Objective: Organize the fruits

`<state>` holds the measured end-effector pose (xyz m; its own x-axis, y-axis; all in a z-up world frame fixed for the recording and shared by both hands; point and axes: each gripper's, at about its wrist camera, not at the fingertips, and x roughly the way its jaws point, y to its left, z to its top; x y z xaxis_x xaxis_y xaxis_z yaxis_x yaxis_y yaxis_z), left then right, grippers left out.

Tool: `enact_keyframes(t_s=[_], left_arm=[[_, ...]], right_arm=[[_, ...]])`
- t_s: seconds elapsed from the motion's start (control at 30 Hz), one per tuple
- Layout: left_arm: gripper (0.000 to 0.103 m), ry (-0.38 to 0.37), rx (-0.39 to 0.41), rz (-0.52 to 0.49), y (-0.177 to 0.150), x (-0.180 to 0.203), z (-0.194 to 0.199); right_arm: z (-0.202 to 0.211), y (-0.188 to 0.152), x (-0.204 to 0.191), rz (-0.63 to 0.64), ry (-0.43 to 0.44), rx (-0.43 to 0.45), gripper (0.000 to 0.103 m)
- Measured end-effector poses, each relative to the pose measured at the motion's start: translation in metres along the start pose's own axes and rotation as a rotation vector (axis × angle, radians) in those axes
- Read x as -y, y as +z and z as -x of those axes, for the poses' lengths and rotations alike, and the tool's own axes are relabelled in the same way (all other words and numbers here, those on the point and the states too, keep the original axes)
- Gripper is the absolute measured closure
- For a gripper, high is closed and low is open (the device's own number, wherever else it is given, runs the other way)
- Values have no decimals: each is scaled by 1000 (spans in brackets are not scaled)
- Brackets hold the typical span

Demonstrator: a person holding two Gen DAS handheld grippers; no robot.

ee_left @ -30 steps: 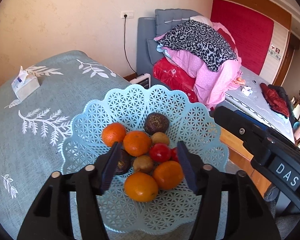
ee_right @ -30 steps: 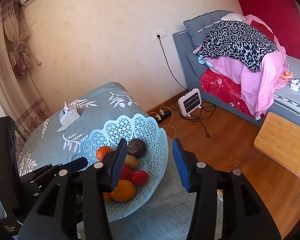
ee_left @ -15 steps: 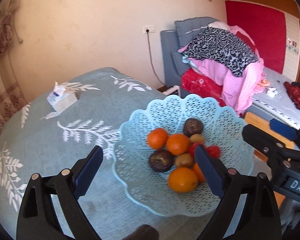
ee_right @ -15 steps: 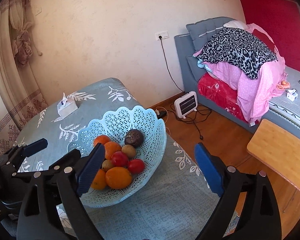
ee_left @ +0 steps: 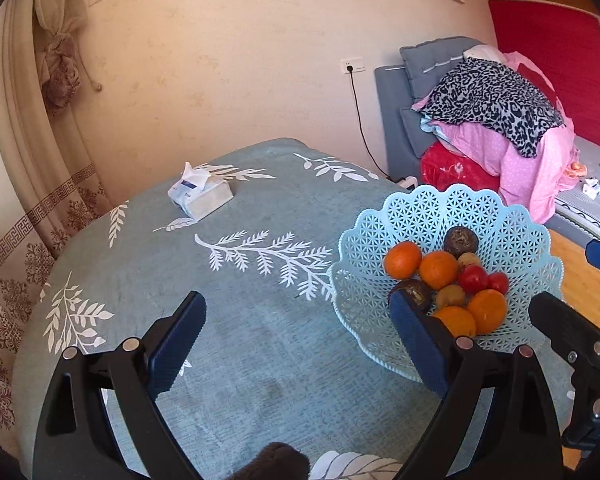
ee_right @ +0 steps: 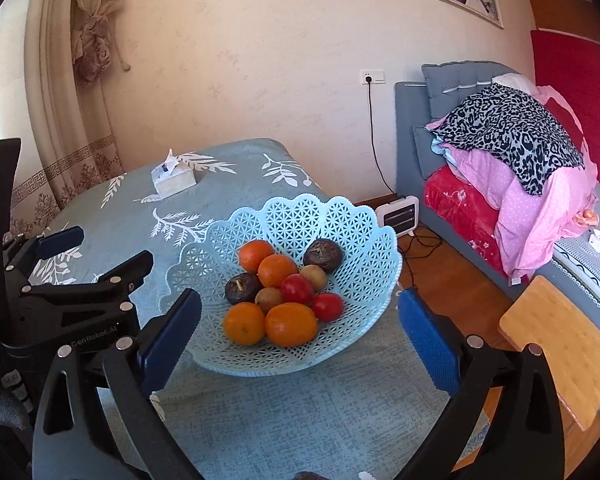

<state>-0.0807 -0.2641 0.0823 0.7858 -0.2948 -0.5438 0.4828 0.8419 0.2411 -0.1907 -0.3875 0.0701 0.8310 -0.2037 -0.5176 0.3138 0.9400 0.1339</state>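
A light blue lattice fruit basket [ee_right: 352, 224] stands on the table near its right edge; it also shows in the left wrist view [ee_left: 420, 216]. It holds several oranges [ee_right: 291, 324], two red tomatoes [ee_right: 297, 289], brown kiwis [ee_right: 315, 277] and dark passion fruits [ee_right: 323, 255]. My right gripper [ee_right: 296, 336] is open and empty, held low in front of the basket. My left gripper [ee_left: 296, 344] is open and empty over the cloth, left of the basket. A dark brown fruit [ee_left: 276, 462] lies at the bottom edge of the left wrist view.
A teal tablecloth with white leaf prints [ee_left: 260, 252] covers the round table. A tissue box [ee_left: 200, 196] sits at the far side. A curtain hangs at left. A bed piled with clothes [ee_right: 508, 140], a small heater [ee_right: 398, 216] and a wooden stool [ee_right: 556, 344] are at right.
Both grippers have opened wide and pulled back from the basket. The left gripper has swung left over the cloth. The fruit in the basket has stayed put.
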Motion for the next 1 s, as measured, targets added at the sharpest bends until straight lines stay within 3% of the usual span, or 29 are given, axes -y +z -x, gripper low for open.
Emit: enact_keyframes(t_s=[0.33, 1.0], left_arm=[[11, 45, -4, -24, -10, -2, 6], [11, 67, -19, -49, -13, 4, 0]], right_arm=[[-6, -6, -27, 97, 12, -25, 3], [-14, -10, -21, 70, 8, -54, 3]])
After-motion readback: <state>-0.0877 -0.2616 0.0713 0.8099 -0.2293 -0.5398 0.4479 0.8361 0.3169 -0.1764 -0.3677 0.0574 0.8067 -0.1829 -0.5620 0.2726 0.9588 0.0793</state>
